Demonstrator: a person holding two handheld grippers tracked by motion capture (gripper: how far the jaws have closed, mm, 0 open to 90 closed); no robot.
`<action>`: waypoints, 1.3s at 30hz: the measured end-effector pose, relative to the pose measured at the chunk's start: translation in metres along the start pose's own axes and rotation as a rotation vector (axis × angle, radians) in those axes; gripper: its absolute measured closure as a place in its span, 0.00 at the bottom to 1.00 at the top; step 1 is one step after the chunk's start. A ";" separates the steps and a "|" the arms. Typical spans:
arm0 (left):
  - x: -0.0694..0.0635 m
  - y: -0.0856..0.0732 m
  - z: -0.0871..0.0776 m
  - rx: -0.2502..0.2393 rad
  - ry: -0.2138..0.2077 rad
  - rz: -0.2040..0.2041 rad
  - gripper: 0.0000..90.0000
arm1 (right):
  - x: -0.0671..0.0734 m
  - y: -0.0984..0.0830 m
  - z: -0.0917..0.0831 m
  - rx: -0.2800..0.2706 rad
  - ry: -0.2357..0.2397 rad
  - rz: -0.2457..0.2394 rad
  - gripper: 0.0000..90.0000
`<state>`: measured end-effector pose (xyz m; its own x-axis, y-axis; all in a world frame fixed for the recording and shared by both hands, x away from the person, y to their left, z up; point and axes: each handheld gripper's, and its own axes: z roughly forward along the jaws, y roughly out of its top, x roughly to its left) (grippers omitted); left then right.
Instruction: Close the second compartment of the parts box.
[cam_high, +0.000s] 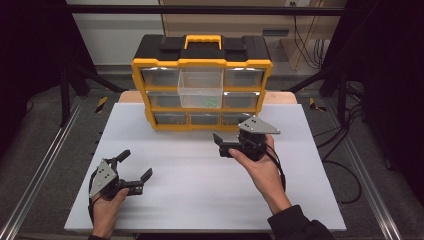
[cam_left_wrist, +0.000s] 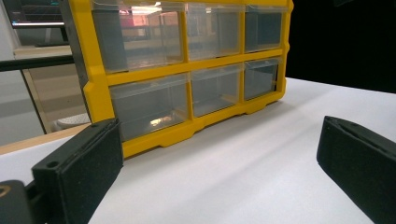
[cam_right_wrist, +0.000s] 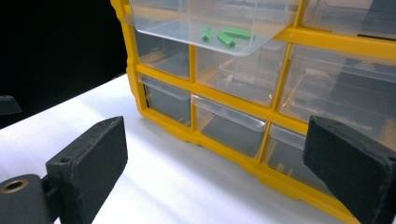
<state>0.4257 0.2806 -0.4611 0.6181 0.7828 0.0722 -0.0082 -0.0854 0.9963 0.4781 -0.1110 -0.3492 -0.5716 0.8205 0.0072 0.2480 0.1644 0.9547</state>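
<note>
Two open grippers, left gripper (cam_high: 136, 165) low, right gripper (cam_high: 223, 146) near organizer (cam_high: 201, 90).

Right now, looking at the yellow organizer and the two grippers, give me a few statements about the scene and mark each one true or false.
1. The top middle drawer of the yellow organizer is pulled out. True.
2. The green pieces lie loose on the white table. False: they lie inside the pulled-out drawer.
3. The right gripper is clamped on the drawer. False: its jaws are open and empty, short of the organizer.
4. The left gripper is open and holds nothing. True.
5. The organizer lies flat on its back. False: it stands upright, with its handle on top.
</note>
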 end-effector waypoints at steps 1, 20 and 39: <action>0.000 0.000 0.000 0.000 0.000 0.000 0.00 | 0.000 0.000 0.000 0.003 0.002 -0.001 0.08; 0.001 0.000 -0.001 -0.006 0.006 -0.003 0.00 | 0.010 0.001 0.002 0.004 -0.006 -0.047 0.50; 0.001 0.000 -0.002 -0.008 0.008 -0.003 0.00 | 0.017 0.020 0.010 -0.014 -0.006 -0.113 1.00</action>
<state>0.4253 0.2826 -0.4606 0.6121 0.7877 0.0697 -0.0129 -0.0782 0.9969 0.4811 -0.0889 -0.3333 -0.5903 0.8006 -0.1028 0.1711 0.2486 0.9534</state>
